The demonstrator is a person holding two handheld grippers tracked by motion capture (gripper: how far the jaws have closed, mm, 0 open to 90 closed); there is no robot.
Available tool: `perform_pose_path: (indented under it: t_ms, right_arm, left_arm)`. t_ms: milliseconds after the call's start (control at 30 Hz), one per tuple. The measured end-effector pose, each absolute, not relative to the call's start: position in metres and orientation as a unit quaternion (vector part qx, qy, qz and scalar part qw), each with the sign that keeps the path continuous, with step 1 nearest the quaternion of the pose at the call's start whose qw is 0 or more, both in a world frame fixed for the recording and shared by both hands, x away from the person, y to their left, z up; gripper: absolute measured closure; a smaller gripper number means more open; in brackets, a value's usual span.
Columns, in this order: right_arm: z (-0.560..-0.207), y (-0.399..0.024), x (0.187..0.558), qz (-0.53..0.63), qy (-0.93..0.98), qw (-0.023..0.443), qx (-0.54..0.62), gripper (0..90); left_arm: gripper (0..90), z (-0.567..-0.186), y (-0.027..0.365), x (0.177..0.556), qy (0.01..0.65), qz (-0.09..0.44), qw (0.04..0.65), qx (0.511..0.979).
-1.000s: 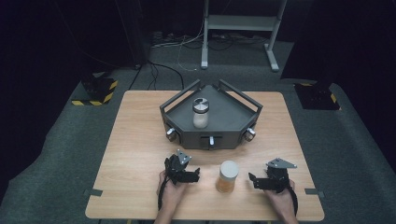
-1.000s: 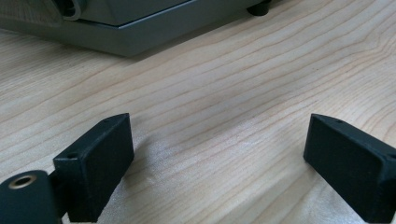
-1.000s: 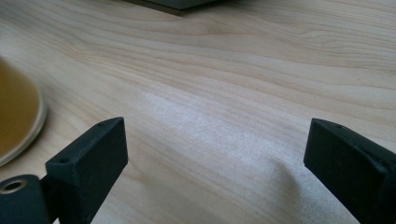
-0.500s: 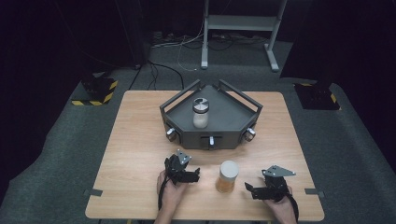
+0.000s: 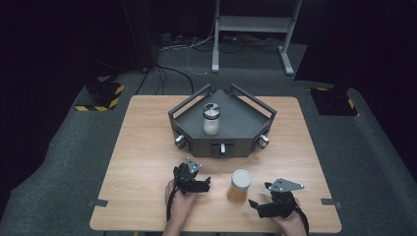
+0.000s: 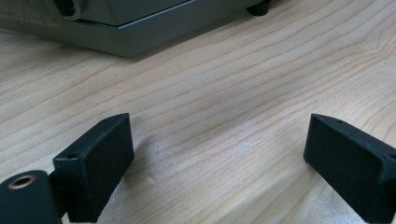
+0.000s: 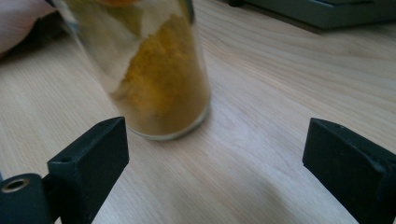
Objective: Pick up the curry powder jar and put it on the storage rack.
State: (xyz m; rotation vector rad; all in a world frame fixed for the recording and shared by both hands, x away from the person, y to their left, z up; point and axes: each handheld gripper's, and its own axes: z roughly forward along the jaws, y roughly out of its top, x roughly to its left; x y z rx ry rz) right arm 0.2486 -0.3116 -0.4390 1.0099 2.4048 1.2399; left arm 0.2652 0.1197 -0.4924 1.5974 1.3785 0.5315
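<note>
Approach step, by the look of it: the right gripper (image 5: 255,203) lies low on the pale wooden table (image 5: 147,132), jaws apart and empty, aimed at the clear glass jar of ochre-yellow powder with a pale lid (image 5: 239,186). The jar stands upright on the table's near edge, between the two hands, well in front of the grey angular metal tray with side rails (image 5: 246,123). In the right gripper view the jar (image 7: 159,79) sits just beyond the left-hand jaw, off-centre and not between the pads; its upper part is blurred, so the label cannot be read.

Left gripper (image 5: 202,184) rests near the jar's other side, jaws wide apart on bare wood.

A second, white-filled glass jar with a dark lid (image 5: 211,119) stands in the tray.

Next move likely calls for swinging the right gripper to centre the jar, then advancing and closing.

Against a second ago: the right gripper has slipped slightly back toward the table's near edge; left gripper and jars unchanged.
</note>
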Motion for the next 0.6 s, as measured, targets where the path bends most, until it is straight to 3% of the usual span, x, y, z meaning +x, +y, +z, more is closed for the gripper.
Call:
perform_pose_path:
  t_ms: [600]
  right_arm:
    - [-0.431, -0.286, 0.26, 0.446, 0.835, 0.119, 0.3, 8.1]
  left_arm:
    - [6.5, -0.492, 0.119, 0.266, 0.564, 0.217, 0.462, 0.649]
